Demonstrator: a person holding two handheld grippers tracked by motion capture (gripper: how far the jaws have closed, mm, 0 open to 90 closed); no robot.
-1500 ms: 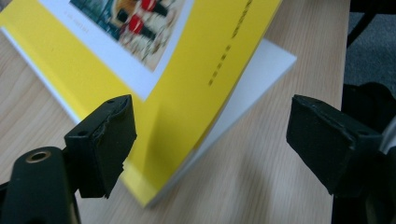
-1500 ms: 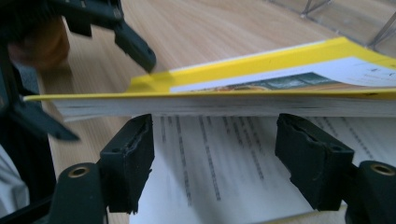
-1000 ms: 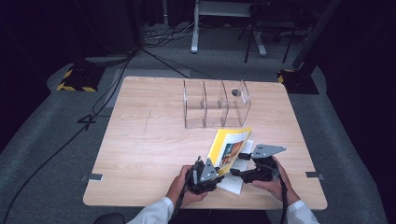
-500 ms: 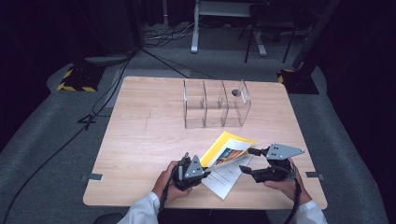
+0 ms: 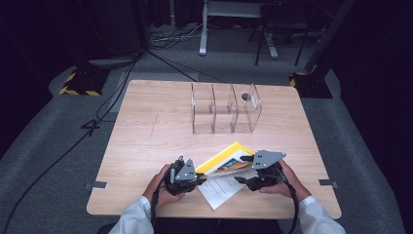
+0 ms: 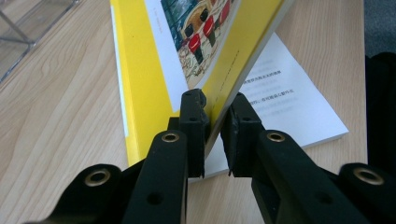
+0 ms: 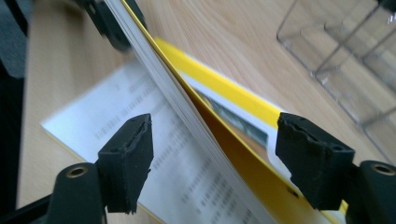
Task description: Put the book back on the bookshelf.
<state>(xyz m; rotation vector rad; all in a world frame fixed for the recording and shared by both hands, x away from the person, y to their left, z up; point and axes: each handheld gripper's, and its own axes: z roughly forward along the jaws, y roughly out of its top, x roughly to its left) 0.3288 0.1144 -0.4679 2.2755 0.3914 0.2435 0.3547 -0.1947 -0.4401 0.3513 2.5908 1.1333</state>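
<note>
Near the table's [image 5: 146, 146] front edge, the left gripper [image 6: 215, 116] pinches the lifted pages of an open yellow book [image 5: 226, 161]. The right gripper [image 7: 212, 154], jaws spread wide, faces that raised leaf edge-on, not touching.

Dark room, grey carpet floor [image 5: 58, 161] around wooden table [image 5: 146, 141].

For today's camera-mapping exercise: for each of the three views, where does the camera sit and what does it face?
High view: above the person's side, facing forward and down on the table; both forearms, both grippers.
Left gripper view: rides the left hand-held gripper, jaws clamped on the yellow booklet.
Right gripper view: rides the right hand-held gripper, jaws open astride the booklet's pages.
Shared: all show the booklet and clear organizer.
</note>
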